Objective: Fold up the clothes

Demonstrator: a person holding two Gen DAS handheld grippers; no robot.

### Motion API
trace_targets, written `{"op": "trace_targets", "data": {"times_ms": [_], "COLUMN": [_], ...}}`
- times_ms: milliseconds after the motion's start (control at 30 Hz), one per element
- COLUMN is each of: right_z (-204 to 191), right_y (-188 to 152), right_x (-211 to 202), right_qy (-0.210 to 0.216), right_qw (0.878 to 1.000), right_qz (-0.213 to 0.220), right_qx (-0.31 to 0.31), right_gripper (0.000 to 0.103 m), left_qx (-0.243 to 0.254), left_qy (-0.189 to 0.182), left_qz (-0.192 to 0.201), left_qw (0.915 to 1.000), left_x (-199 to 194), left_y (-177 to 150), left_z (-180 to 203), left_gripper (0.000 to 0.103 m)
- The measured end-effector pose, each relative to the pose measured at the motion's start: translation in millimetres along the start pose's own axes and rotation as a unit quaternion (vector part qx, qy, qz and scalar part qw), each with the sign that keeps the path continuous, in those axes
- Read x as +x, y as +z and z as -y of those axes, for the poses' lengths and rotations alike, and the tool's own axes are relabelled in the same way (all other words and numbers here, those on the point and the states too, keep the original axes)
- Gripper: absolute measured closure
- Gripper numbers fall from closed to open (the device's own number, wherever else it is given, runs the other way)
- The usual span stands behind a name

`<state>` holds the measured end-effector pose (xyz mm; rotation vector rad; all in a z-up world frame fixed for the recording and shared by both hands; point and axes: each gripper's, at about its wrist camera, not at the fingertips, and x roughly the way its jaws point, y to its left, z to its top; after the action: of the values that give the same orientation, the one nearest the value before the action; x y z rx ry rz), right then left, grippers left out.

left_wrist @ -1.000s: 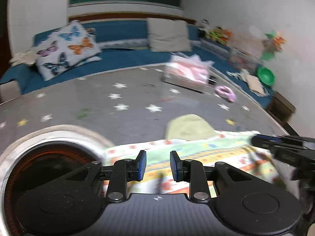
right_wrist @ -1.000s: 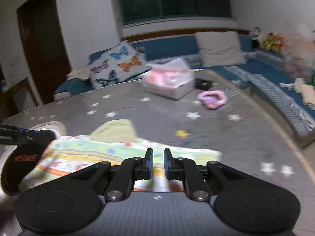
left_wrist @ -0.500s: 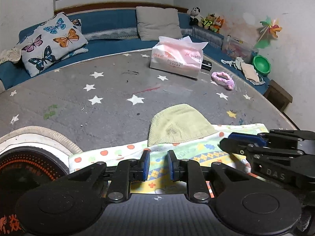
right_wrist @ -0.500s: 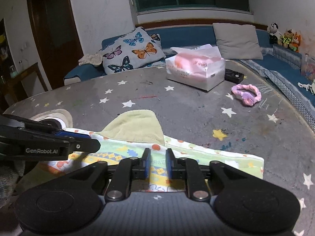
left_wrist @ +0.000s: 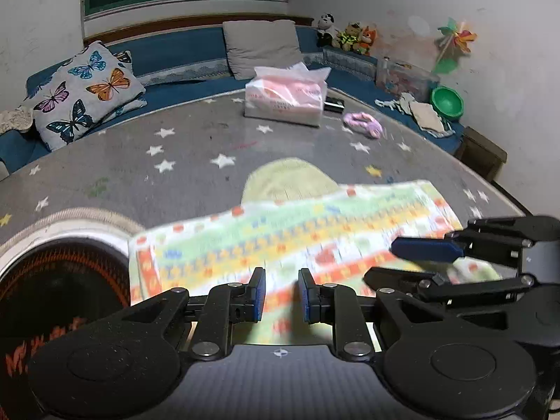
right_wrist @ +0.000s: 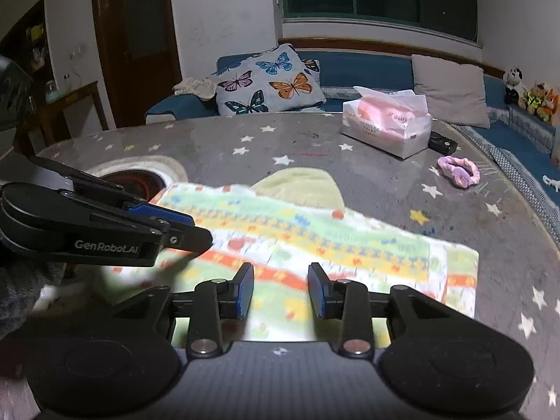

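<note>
Left wrist view: a tissue pack (left_wrist: pixel 285 99) with pink printing too blurred to read stands at the far side of my star-patterned table (left_wrist: pixel 196 154), white tissue poking from its top. The patterned cloth (left_wrist: pixel 280 241) lies flat on the near part of the table, overlapping a pale green cloth (left_wrist: pixel 287 183). My left gripper (left_wrist: pixel 281 294) is parted by a modest gap over the cloth's near edge, holding nothing. My right gripper (left_wrist: pixel 402 259) reaches in from the right above the cloth.

Right wrist view: "GenRobot.AI" is legible on my left gripper (right_wrist: pixel 196 232), entering from the left over the cloth (right_wrist: pixel 332 245). My right gripper (right_wrist: pixel 280 288) stands wider apart, empty, above the cloth's near edge. The tissue pack (right_wrist: pixel 388 127) carries unreadable red print.
</note>
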<state>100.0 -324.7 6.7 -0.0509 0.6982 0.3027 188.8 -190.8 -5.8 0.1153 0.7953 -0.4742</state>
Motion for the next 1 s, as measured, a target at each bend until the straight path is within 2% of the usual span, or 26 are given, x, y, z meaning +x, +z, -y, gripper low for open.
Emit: {"op": "trace_targets", "data": {"times_ms": [300, 367, 467, 600, 667, 800, 933, 1000], "right_z": [-23, -26, -23, -26, -26, -23, -22, -24], "right_y": [-33, -39, -44, -50, -51, -55, -57, -58], "right_x": [-29, -33, -40, -43, -47, -54, -59, -63], "right_qy": [-0.013, -0.021, -0.019, -0.027, -0.026, -0.039, -0.047, -0.052], "right_qw": [1.0, 1.0, 1.0, 0.999, 0.999, 0.998, 0.998, 0.997], "right_qz": [0.004, 0.009, 0.015, 0.022, 0.024, 0.025, 0.029, 0.033], "right_qx": [-0.011, -0.009, 0.015, 0.011, 0.016, 0.028, 0.041, 0.044], "right_gripper": [0.065, 0.065, 0.065, 0.064, 0.056, 0.047, 0.032, 0.024], "left_qx": [0.006, 0.018, 0.016, 0.01, 0.002, -0.013, -0.021, -0.023], "left_qy": [0.008, 0.018, 0.015, 0.016, 0.015, 0.017, 0.02, 0.022], "left_qz": [0.017, 0.025, 0.032, 0.033, 0.036, 0.038, 0.035, 0.034], "left_qw": [0.9998, 0.9994, 0.9992, 0.9993, 0.9992, 0.999, 0.999, 0.9989], "left_x": [-21, -24, -31, -34, -39, -50, -58, -61], "left_y": [-34, -38, -41, -46, -48, -55, -65, -69], "left_z": [8, 13, 14, 12, 10, 4, 1, 1], "left_gripper": [0.076, 0.075, 0.071, 0.07, 0.066, 0.055, 0.048, 0.041]}}
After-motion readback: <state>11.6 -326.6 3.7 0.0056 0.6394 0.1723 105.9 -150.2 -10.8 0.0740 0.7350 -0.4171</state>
